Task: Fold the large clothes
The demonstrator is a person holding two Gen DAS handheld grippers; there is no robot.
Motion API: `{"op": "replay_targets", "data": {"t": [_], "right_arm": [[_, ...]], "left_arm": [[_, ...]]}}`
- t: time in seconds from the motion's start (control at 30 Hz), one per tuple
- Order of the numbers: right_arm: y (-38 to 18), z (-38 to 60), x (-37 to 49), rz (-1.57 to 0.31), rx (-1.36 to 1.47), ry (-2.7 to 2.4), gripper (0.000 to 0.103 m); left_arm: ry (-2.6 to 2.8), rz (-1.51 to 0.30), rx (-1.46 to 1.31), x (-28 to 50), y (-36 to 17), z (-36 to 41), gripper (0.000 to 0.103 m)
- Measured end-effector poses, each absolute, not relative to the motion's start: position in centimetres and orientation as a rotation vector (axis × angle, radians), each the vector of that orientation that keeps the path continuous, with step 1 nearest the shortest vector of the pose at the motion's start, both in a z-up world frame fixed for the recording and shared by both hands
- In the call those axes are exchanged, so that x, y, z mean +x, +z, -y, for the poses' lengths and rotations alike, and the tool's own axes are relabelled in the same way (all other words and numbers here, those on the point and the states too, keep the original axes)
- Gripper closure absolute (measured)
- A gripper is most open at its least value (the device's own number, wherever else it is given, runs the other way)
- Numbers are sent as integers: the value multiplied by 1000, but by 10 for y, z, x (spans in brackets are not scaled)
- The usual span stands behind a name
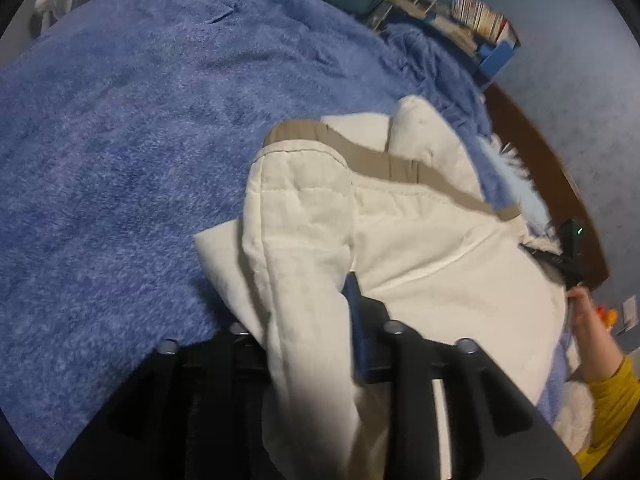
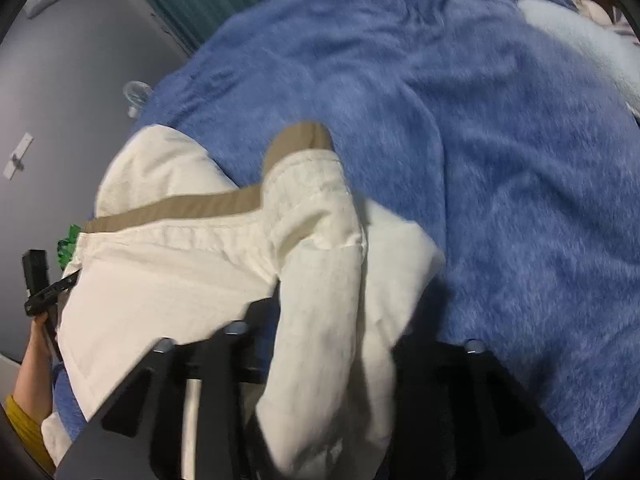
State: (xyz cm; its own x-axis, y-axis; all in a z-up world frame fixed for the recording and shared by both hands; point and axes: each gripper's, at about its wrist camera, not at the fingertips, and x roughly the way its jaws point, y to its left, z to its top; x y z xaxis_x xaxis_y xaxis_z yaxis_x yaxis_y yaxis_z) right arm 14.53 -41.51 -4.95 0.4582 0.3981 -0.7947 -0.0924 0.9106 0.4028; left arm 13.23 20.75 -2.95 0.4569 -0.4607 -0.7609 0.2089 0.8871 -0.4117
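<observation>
In the left wrist view, one cream-white garment (image 1: 420, 248) with a single tan band (image 1: 384, 160) along its upper edge lies bunched on one blue fleece blanket (image 1: 120, 140) that covers the bed. The left gripper (image 1: 316, 320) is clamped on a thick fold of this garment: the cloth runs down between its two black fingers and hides most of the left one, while the blue-padded right finger (image 1: 360, 320) presses against the fold. At the right edge the other gripper shows as one small black shape at the garment's far corner, with one bare hand (image 1: 588, 320) and a yellow sleeve (image 1: 612, 404) behind it. One shelf of books (image 1: 480, 20) stands against the far wall, and one white fan (image 1: 56, 0) stands at the upper left. In the right wrist view, the same single garment (image 2: 168, 280) spreads to the left over the blanket (image 2: 480, 160), its tan band (image 2: 208, 204) crossing it. The right gripper (image 2: 320, 328) is likewise closed on a bundled fold that passes between its two fingers. The left gripper appears far left as one black piece touching the garment's edge, held by one hand (image 2: 36, 368) with a yellow cuff. A pale patch (image 2: 580, 40) lies on the blanket at the upper right.
</observation>
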Motion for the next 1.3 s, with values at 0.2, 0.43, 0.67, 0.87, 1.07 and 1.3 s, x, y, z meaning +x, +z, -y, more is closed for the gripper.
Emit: {"op": "replay_targets", "data": {"t": [0.2, 0.43, 0.67, 0.87, 1.07, 1.3], "right_arm": [[-14, 402, 113, -1017, 155, 223, 7], [29, 373, 29, -942, 96, 125, 7], [23, 307, -51, -915, 58, 212, 7], [-1, 268, -54, -893, -77, 161, 7], [-25, 256, -27, -910, -102, 161, 5], [-26, 244, 34, -933, -95, 174, 5]], "left_arm": [[-322, -957, -96, 90, 2, -194, 14], [-261, -789, 165, -12, 63, -117, 8], [-285, -864, 90, -71, 57, -56, 8], [-214, -887, 79, -54, 23, -39, 8], [-193, -955, 97, -23, -13, -37, 6], [-182, -955, 89, 41, -13, -25, 6]]}}
